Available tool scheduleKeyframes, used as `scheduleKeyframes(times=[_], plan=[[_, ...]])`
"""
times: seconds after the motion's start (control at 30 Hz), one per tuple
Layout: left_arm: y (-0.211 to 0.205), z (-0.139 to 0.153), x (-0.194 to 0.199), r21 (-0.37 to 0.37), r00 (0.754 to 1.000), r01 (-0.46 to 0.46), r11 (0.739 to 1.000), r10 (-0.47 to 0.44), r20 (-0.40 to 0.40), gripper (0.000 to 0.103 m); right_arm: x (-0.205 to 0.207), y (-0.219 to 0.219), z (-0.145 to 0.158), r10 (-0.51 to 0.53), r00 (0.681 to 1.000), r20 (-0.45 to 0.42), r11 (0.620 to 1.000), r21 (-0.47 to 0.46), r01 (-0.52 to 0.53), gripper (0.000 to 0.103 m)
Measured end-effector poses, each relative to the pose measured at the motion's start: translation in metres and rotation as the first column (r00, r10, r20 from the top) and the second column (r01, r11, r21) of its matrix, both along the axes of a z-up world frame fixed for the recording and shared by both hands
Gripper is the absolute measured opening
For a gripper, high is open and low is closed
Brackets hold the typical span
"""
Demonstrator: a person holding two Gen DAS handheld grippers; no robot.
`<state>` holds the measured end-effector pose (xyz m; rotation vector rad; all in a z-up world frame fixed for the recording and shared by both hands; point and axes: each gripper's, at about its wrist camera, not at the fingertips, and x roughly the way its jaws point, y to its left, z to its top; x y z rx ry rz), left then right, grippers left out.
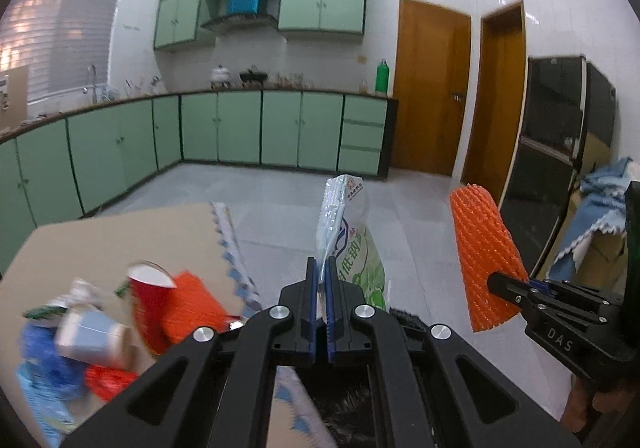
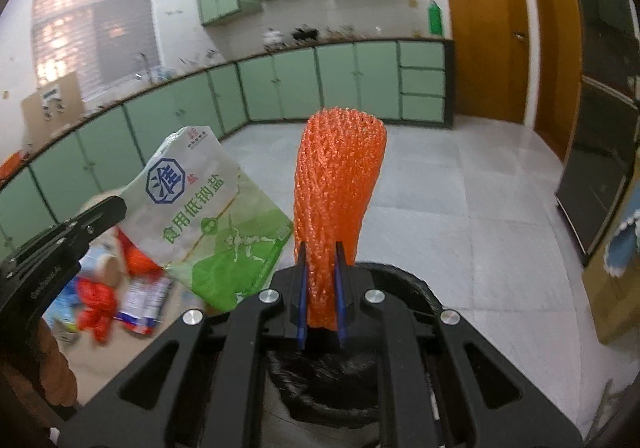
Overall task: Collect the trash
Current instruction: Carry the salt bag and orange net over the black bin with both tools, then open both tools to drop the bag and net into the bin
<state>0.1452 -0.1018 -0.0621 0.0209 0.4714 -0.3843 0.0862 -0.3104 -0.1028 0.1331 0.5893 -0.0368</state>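
My left gripper (image 1: 321, 268) is shut on an empty green-and-white salt bag (image 1: 347, 236), which stands edge-on above its jaws; the right wrist view shows the bag's printed face (image 2: 208, 224). My right gripper (image 2: 321, 254) is shut on an orange foam net sleeve (image 2: 336, 200), held upright; the left wrist view has that sleeve (image 1: 484, 260) at the right. Both hang over a black-lined trash bin (image 2: 332, 388) just below the jaws. Loose trash lies on a cardboard sheet (image 1: 120, 240): a red paper cup (image 1: 150, 300), a blue-and-white cup (image 1: 94, 338) and another orange net (image 1: 192, 308).
Green base cabinets (image 1: 240, 132) run along the far wall under wall cabinets. Two wooden doors (image 1: 430, 92) stand at the right, beside a black cabinet (image 1: 560, 152). A box with blue cloth (image 1: 600, 216) sits far right. Grey floor tiles (image 2: 460, 208) lie beyond the bin.
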Motion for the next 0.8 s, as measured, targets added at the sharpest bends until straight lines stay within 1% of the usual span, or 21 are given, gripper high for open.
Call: scheduleKeyframes(times=[0.13,0.23,0.3,0.4,0.47,0.5,0.53,0.57,0.6,0.63,0.67,0.7,0.73,0.77,0.8], plan=[[-0.023,-0.025,0.025,0.021,0.998,0.009,1.000,-0.008,-0.068,0.004,0.020,-0.014,-0.037,-0.039,0.998,-0.049,0.999,0.000,0.039,0.010],[-0.038,-0.046,0.042,0.039,0.993,0.013,0.999,-0.008,-0.120,0.004,0.037,-0.026,-0.066,-0.057,0.994,-0.095,0.998,0.020,0.059,0.010],[-0.047,-0.060,0.053,0.056,0.988,0.014,0.998,-0.005,-0.153,0.004,0.047,-0.029,-0.080,-0.064,0.991,-0.120,0.997,0.031,0.068,0.010],[-0.060,-0.074,0.065,0.077,0.980,0.018,0.997,-0.002,-0.198,0.005,0.063,-0.038,-0.102,-0.074,0.983,-0.166,0.995,0.055,0.084,0.014],[-0.068,-0.079,0.070,0.087,0.976,0.019,0.996,0.000,-0.217,0.008,0.071,-0.042,-0.110,-0.080,0.979,-0.185,0.994,0.065,0.093,0.021],[-0.070,-0.081,0.070,0.088,0.975,0.020,0.996,0.000,-0.222,0.010,0.074,-0.044,-0.114,-0.083,0.978,-0.193,0.993,0.068,0.098,0.029],[-0.073,-0.083,0.072,0.090,0.974,0.026,0.996,-0.005,-0.228,0.016,0.076,-0.045,-0.119,-0.088,0.976,-0.201,0.992,0.070,0.104,0.035],[-0.074,-0.085,0.075,0.092,0.973,0.031,0.995,-0.009,-0.233,0.019,0.078,-0.046,-0.123,-0.092,0.974,-0.209,0.992,0.071,0.109,0.036],[-0.076,-0.086,0.078,0.094,0.972,0.035,0.995,-0.012,-0.236,0.024,0.079,-0.046,-0.126,-0.094,0.972,-0.216,0.991,0.072,0.111,0.037],[-0.077,-0.088,0.078,0.096,0.971,0.034,0.995,-0.010,-0.237,0.027,0.081,-0.047,-0.129,-0.094,0.970,-0.225,0.991,0.072,0.113,0.041],[-0.078,-0.089,0.081,0.095,0.971,0.033,0.995,-0.009,-0.240,0.028,0.080,-0.048,-0.132,-0.097,0.968,-0.232,0.991,0.069,0.116,0.044],[-0.077,-0.089,0.081,0.089,0.969,0.033,0.995,-0.010,-0.246,0.029,0.082,-0.049,-0.133,-0.102,0.966,-0.237,0.990,0.067,0.121,0.049],[-0.076,-0.088,0.083,0.087,0.969,0.030,0.996,-0.008,-0.248,0.032,0.081,-0.049,-0.134,-0.108,0.965,-0.238,0.990,0.066,0.127,0.054],[-0.074,-0.086,0.083,0.086,0.969,0.022,0.996,0.000,-0.246,0.033,0.080,-0.049,-0.134,-0.112,0.965,-0.239,0.989,0.064,0.130,0.056],[-0.072,-0.084,0.087,0.086,0.970,0.017,0.996,0.004,-0.243,0.036,0.080,-0.050,-0.135,-0.116,0.964,-0.238,0.989,0.062,0.134,0.061]])
